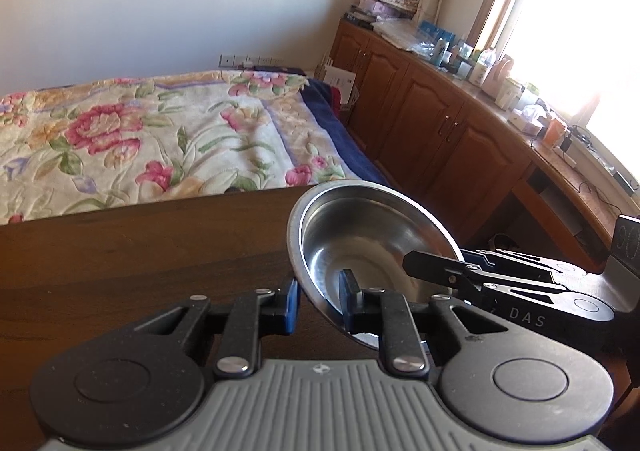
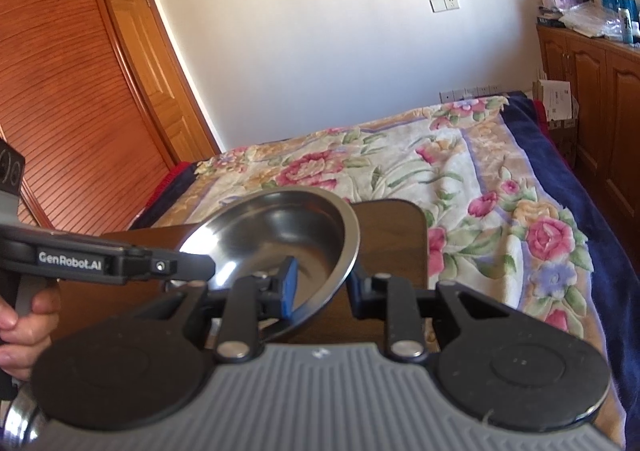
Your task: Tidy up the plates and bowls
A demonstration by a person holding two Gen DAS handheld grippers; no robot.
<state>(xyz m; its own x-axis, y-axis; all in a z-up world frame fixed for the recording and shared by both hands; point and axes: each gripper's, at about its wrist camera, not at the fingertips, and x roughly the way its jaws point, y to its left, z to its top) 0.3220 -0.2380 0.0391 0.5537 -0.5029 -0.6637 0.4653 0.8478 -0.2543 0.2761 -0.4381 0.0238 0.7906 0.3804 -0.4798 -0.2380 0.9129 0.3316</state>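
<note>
Clearly, both tongs were on one steel bowl.
Bowl: a shiny steel bowl (image 1: 360, 235) was tilted above the near part of a dark wooden table (image 1: 140, 259); whether its underside touched the table could not be told.
Left gripper: the left gripper (image 1: 318, 301) had closed narrow on the bowl's rim, one blue pad (image 1: 294, 305) outside the wall and the other finger inside the bowl.
Right gripper: the right gripper (image 2: 320, 283) gripped the rim at another place, its blue pad (image 2: 290, 289) inside the bowl and the second finger outside, under the rim.
Right gripper in the left view: it came in from the right edge, and its black finger (image 1: 432, 265) lay over the bowl's rim.
Left gripper in the right view: it entered from the left, with white lettering on its side, and its tip reached the bowl's edge.
Hand: a person's hand (image 2: 24, 323) held the handle of the left gripper at the left border.
Second steel piece: a rounded shiny object (image 2: 18, 425) showed at the lower left corner; what it was could not be told.
Background: a bed with a flowered blanket (image 2: 460, 187) stood behind the table, and wooden cabinets (image 1: 420, 107) ran along the window side.
</note>
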